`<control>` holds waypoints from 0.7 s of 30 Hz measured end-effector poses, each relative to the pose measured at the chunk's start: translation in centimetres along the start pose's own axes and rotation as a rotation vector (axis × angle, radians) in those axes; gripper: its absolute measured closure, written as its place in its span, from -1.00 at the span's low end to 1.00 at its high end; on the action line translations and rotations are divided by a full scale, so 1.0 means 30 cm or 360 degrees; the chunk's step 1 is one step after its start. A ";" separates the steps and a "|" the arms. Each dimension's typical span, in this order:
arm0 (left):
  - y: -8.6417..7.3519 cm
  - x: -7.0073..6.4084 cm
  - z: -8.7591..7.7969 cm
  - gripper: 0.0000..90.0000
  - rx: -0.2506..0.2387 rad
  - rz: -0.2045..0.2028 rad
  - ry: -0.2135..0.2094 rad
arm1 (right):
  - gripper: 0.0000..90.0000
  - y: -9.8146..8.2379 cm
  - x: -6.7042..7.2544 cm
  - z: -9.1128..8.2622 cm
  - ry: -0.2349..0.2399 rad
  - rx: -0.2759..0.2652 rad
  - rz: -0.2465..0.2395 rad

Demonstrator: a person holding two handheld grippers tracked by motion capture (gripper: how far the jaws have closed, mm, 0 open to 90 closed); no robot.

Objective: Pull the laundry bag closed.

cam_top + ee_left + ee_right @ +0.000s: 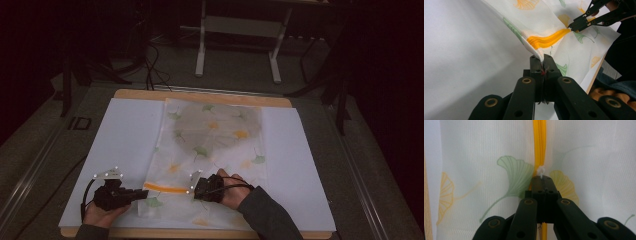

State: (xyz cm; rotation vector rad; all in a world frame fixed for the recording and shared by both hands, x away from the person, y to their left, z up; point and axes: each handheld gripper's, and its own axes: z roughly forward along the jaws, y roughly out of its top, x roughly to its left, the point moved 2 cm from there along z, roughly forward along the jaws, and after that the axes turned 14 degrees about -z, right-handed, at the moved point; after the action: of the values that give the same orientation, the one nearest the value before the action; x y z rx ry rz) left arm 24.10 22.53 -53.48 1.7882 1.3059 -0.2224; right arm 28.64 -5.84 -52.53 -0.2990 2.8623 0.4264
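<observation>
A white mesh bag (215, 140) printed with green and yellow leaves lies flat on the table, something round and dark showing through its far half. An orange zipper (165, 188) runs across its near end. My left gripper (145, 193) is at the zipper's left end, shut on the bag's corner edge (537, 51) and lifting it a little. My right gripper (192, 187) is at the zipper's right end. In the right gripper view its jaws (544, 180) are shut on the small white zipper pull (541, 171), with the zipper (539, 142) running straight ahead.
A white sheet (125, 145) covers a wooden board (200, 95) under the bag. Beyond the board stand the legs of a white frame (200, 50) and some cables on a dark floor. The person's sleeve (270, 215) rests near the front edge.
</observation>
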 end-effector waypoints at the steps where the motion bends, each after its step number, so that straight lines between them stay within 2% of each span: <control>1: 0.000 0.000 0.000 0.97 -0.0002 -0.0002 -0.0002 | 1.00 -0.002 0.000 -0.001 -0.0003 0.0002 0.0002; 21: 0.000 0.003 -0.003 0.97 -0.0007 -0.0010 0.0004 | 1.00 -0.055 0.010 -0.024 -0.0031 0.0011 0.0042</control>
State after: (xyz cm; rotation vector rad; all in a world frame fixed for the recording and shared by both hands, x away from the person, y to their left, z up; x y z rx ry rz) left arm 24.11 22.66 -53.46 1.7815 1.3126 -0.2207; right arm 28.59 -7.66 -52.36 -0.2547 2.8512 0.4216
